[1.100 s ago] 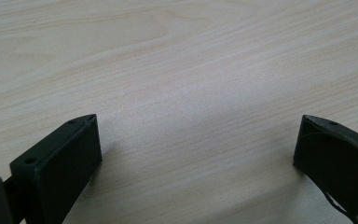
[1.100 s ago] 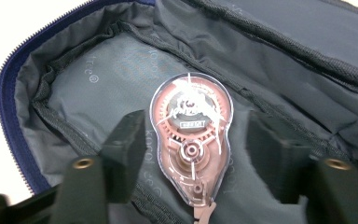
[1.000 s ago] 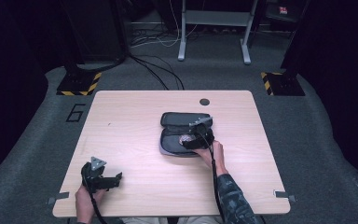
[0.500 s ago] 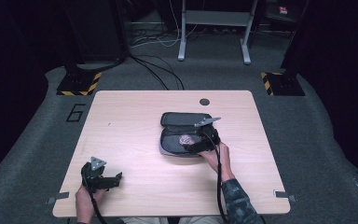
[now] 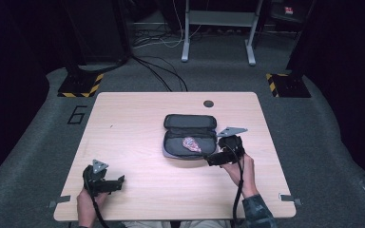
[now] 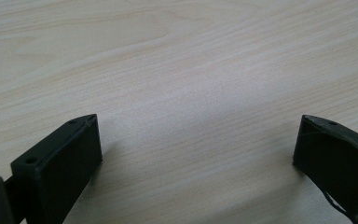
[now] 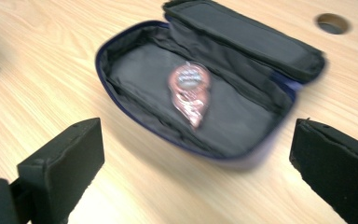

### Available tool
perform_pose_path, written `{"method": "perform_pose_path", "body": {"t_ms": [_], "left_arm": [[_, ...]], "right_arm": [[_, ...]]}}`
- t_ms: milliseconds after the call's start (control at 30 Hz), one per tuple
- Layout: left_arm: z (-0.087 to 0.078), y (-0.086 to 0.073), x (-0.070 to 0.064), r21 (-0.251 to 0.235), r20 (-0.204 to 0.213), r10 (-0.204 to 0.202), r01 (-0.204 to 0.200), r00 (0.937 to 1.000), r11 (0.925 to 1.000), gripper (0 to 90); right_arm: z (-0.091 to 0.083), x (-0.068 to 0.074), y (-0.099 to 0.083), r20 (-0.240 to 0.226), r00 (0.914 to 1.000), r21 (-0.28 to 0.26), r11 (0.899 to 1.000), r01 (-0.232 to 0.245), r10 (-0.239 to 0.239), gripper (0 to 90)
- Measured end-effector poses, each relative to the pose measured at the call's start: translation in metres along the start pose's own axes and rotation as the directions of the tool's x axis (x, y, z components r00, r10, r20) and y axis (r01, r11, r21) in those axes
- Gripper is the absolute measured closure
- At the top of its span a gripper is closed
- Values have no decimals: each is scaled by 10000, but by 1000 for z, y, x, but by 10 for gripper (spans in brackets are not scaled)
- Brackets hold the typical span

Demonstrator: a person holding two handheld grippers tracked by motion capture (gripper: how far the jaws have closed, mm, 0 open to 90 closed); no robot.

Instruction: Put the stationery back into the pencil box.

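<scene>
- Right gripper (image 7: 196, 154): jaws spread wide, nothing between them, just bare wood. They point at the open pouch (image 7: 205, 88) from its near long side, not touching it as far as I can see.
- Left gripper (image 6: 196, 140): jaws also wide apart and holding nothing, with only the table (image 6: 177, 60) grain between them.
- The pouch is a dark zip case lying flat near the middle of the table, lid flipped back toward the far edge. Inside sits a small pinkish-red packet (image 7: 189, 91), kinda blurry, so I can't read what it is.
- From the high view, the right gripper (image 5: 215, 159) sits just beside the pouch's (image 5: 190, 135) near right corner, the right hand (image 5: 241, 168) behind it, forearm coming in from the bottom edge.
- The left gripper (image 5: 116, 183) is well apart from all that, down at the near left of the table (image 5: 138, 118), left hand (image 5: 86, 206) right at the edge, jaws pointing to the right.
- There's a round cable hole (image 5: 208, 103) near the far edge of the table.
</scene>
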State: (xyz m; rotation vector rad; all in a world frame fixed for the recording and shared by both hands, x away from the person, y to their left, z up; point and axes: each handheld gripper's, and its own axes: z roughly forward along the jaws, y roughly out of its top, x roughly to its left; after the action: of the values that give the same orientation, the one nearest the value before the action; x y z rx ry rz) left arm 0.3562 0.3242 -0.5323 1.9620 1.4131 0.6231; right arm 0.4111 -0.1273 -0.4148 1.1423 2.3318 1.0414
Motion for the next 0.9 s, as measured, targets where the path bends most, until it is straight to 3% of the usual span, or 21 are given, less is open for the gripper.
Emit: {"method": "perform_pose_path", "body": {"t_ms": [200, 367, 633, 900], "left_arm": [[0, 0, 0, 2, -14, -1, 1, 10000, 10000, 8], [0, 0, 0, 2, 5, -9, 9, 10000, 10000, 8], [0, 0, 0, 3, 11, 3, -3, 10000, 10000, 8], [0, 0, 0, 5, 7, 3, -3, 10000, 10000, 8]], "right_arm": [[-29, -13, -31, 760, 9963, -210, 9990, -396, 411, 24], [-45, -29, -64, 1394, 9855, -289, 9952, -935, 966, 20], [-49, -51, -122, 2041, 9525, 1, 9730, -2307, 2258, 9], [-36, -67, -165, 2623, 9198, 75, 9525, -3044, 2919, 0]]}}
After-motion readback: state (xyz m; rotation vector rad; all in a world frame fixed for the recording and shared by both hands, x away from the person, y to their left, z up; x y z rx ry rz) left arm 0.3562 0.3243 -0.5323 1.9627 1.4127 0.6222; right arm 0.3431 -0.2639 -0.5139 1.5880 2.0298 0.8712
